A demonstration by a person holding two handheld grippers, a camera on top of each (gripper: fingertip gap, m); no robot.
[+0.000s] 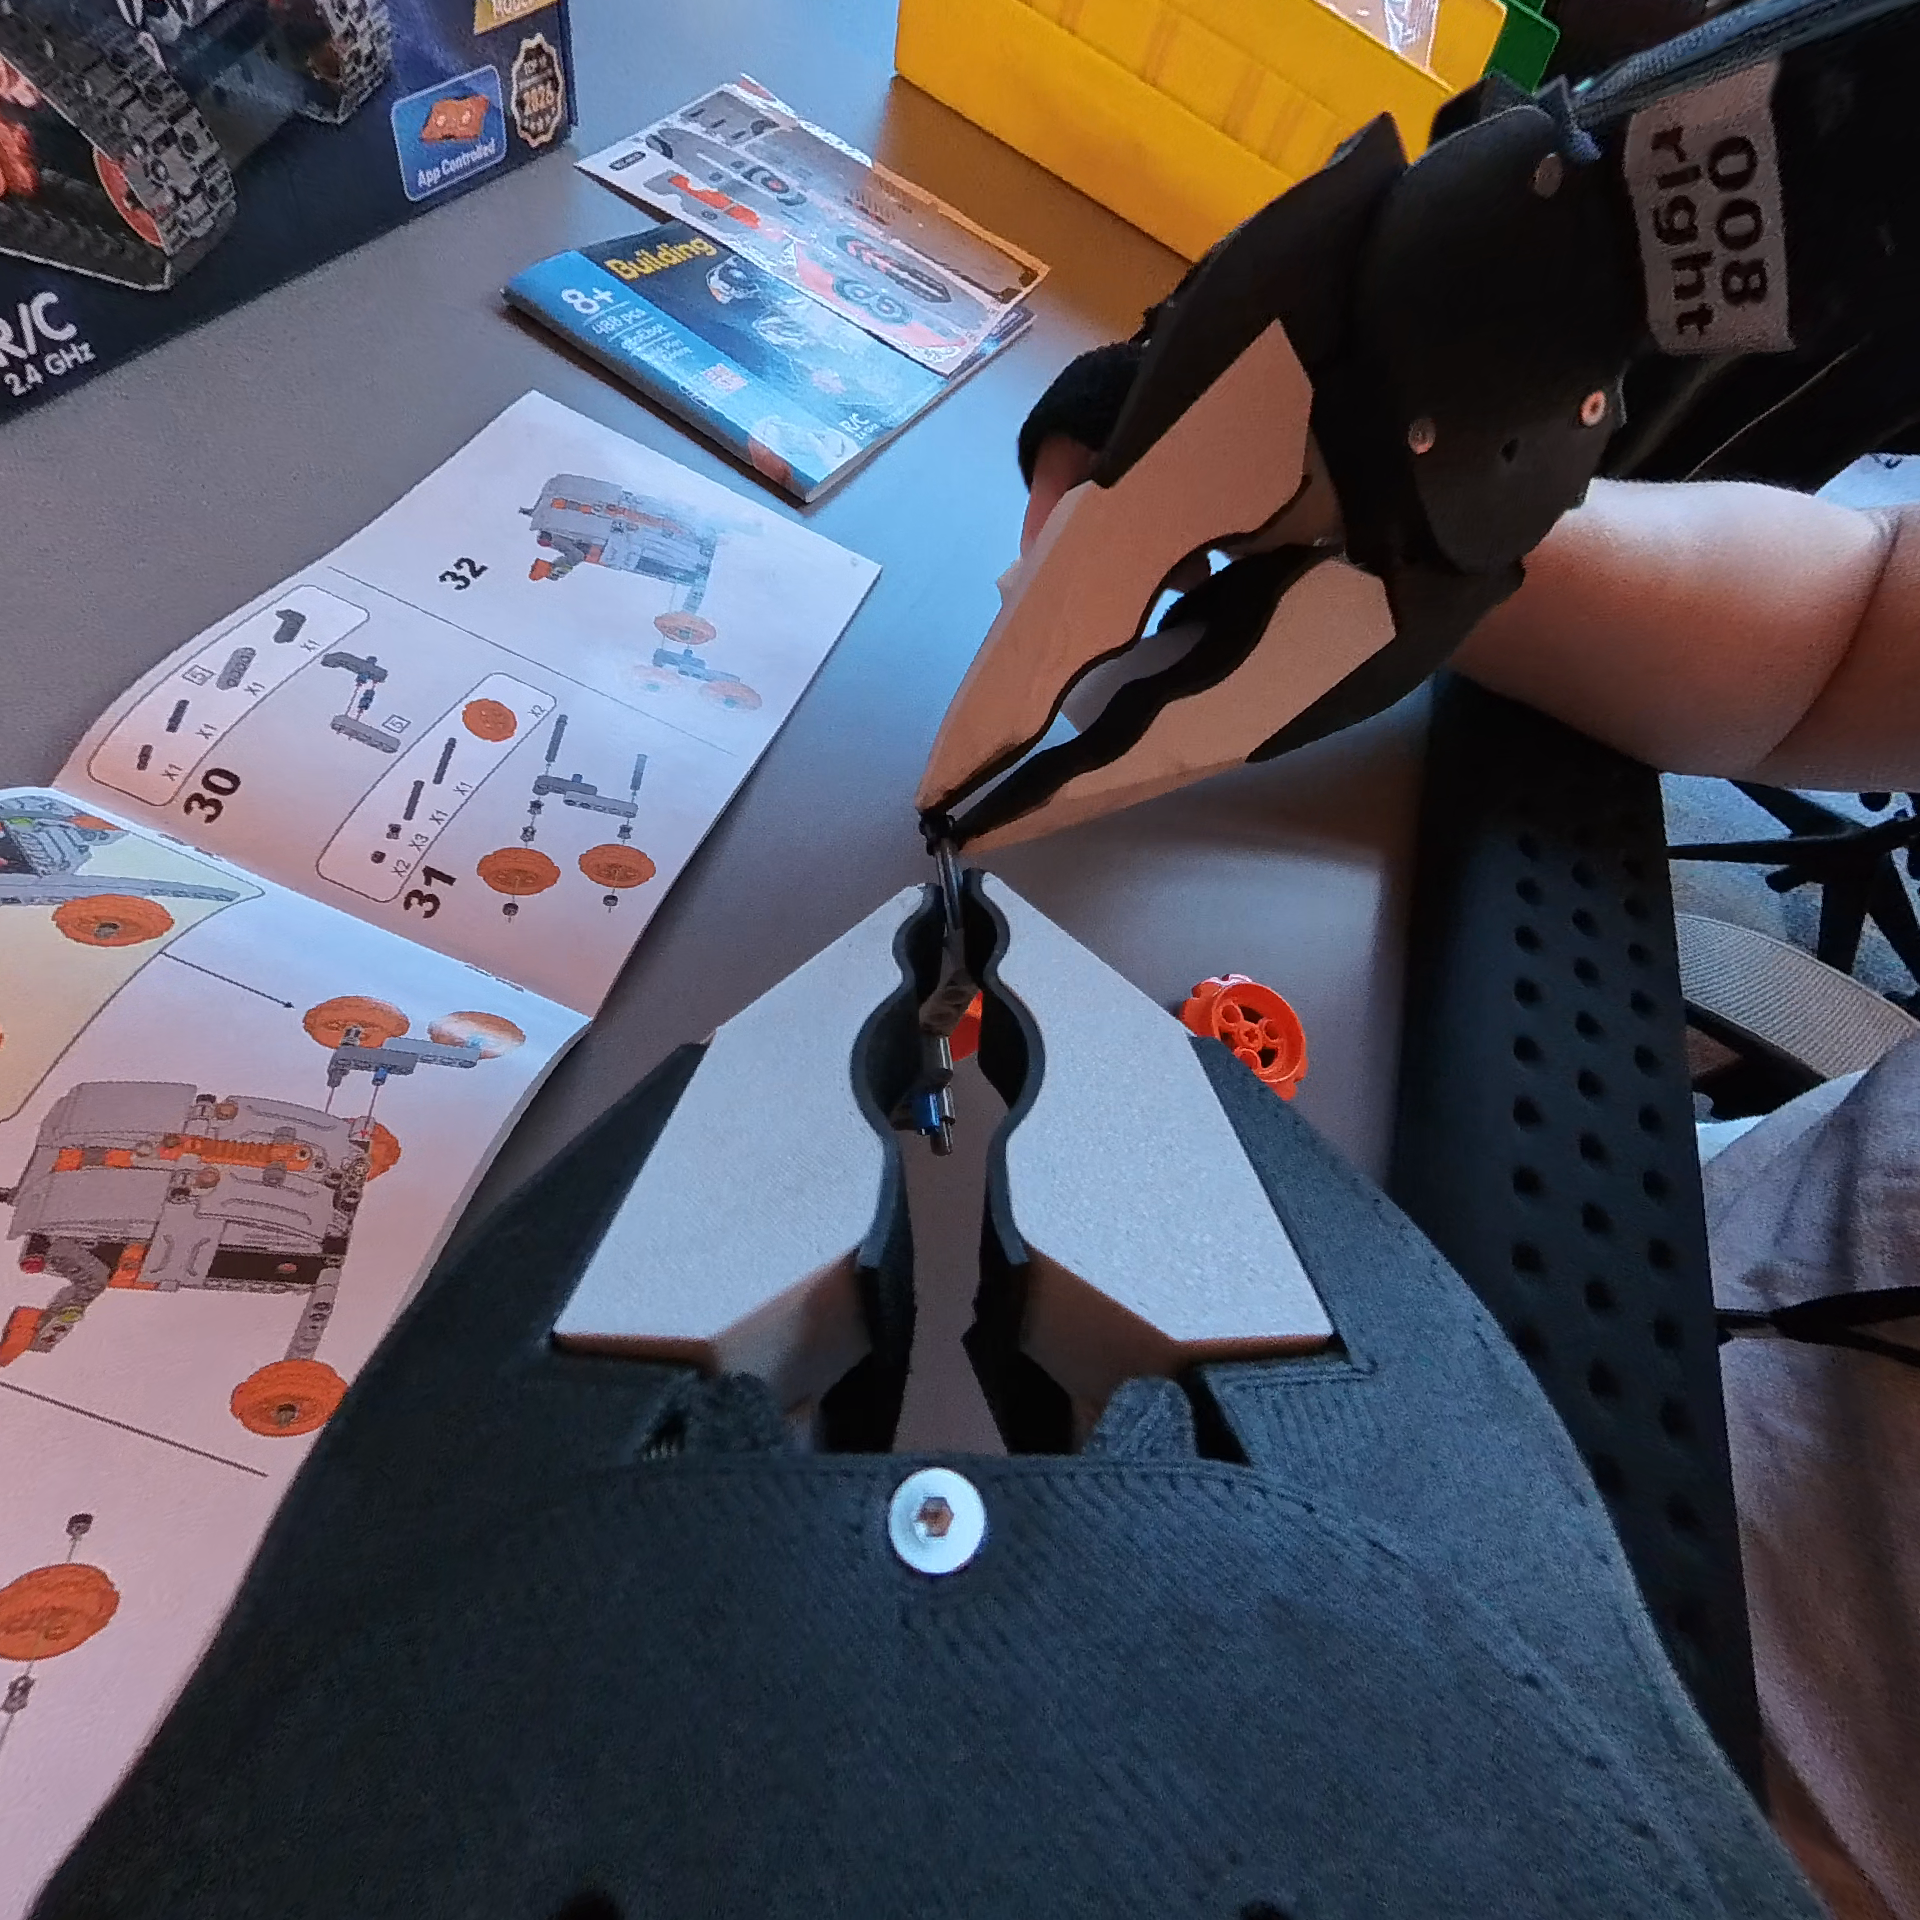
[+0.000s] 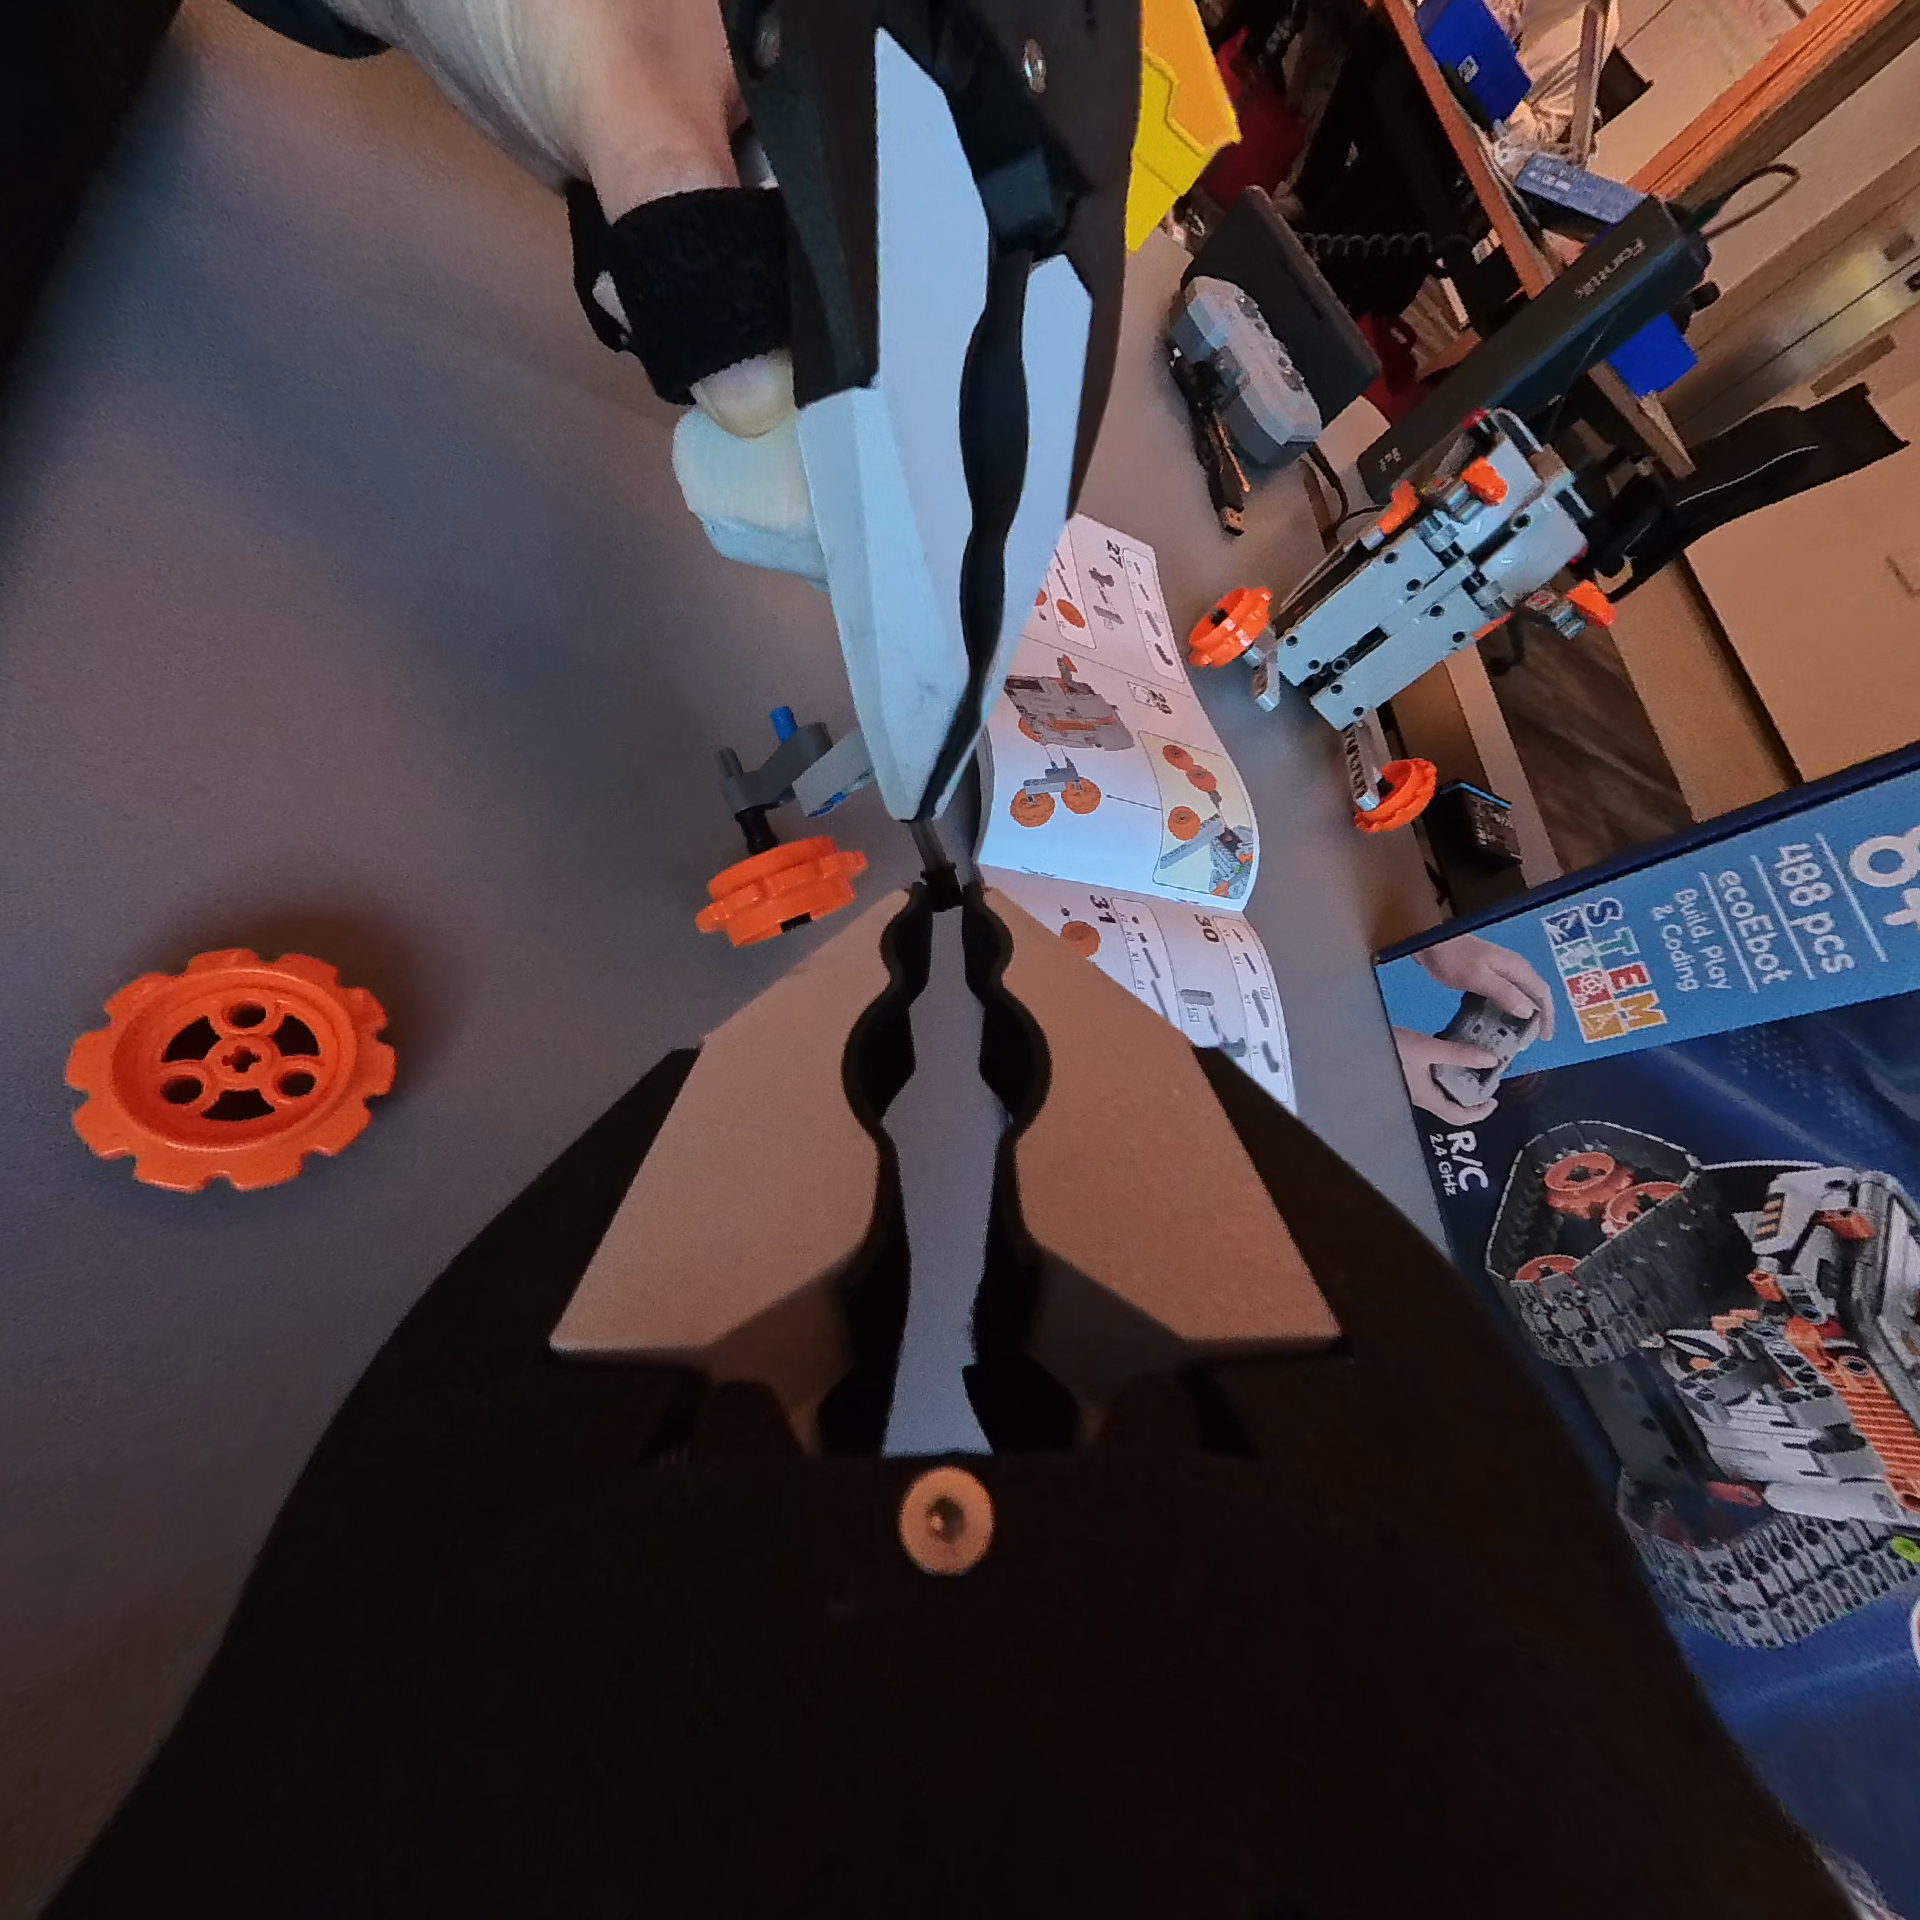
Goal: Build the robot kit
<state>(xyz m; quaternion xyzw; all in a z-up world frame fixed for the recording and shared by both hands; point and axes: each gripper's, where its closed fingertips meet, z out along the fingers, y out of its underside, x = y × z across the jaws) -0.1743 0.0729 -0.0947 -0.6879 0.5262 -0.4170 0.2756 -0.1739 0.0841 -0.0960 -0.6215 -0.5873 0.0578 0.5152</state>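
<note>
Grey and black, a small building-brick assembly (image 1: pixel 940 1023) sits clamped between the pressed-together fingers of the left gripper (image 1: pixel 948 894) at the centre of the left wrist view, a blue pin showing at its lower end and a thin black axle (image 1: pixel 948 857) rising from its top. The right gripper (image 1: pixel 940 821) comes in from the upper right of that frame, its tips pinched on the upper end of the axle, so both tools meet tip to tip. In the right wrist view an orange wheel (image 2: pixel 231 1070) lies flat on the grey table (image 2: pixel 364 623) at the left, a second orange wheel (image 2: pixel 777 891) just left of the meeting tips. An open instruction booklet (image 1: pixel 416 727) lies at the left of the left wrist view, a yellow bin (image 1: pixel 1143 114) at the top, and a part-built grey model (image 2: pixel 1434 582) at the upper right of the right wrist view, above the blue box (image 2: pixel 1714 1195).
</note>
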